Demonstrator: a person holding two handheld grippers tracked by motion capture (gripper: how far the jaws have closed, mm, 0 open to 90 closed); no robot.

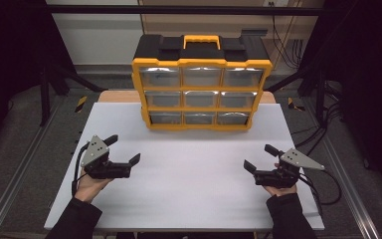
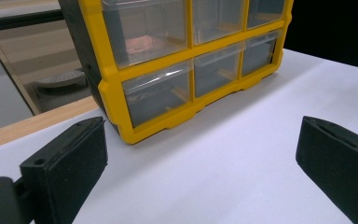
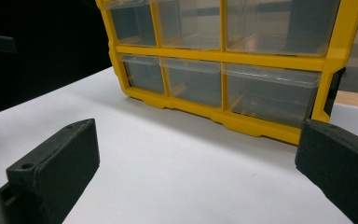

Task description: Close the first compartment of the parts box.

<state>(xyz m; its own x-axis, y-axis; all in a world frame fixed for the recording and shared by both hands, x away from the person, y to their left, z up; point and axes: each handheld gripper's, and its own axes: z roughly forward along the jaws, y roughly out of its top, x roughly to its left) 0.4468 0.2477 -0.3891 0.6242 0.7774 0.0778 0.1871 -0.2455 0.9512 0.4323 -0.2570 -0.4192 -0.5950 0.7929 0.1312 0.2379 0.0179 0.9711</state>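
I see the yellow drawer organizer [image 1: 201,92] standing upright at the top centre of the white table [image 1: 189,184]. My left gripper [image 1: 124,149], lower left, and right gripper [image 1: 258,157], lower right, both gape wide, empty, well short of its clear drawers [image 1: 200,98].

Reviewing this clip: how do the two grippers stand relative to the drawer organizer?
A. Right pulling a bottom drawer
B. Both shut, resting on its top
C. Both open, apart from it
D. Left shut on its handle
C: the left gripper and right gripper both have jaws spread with nothing between them, and bare table separates them from the organizer.
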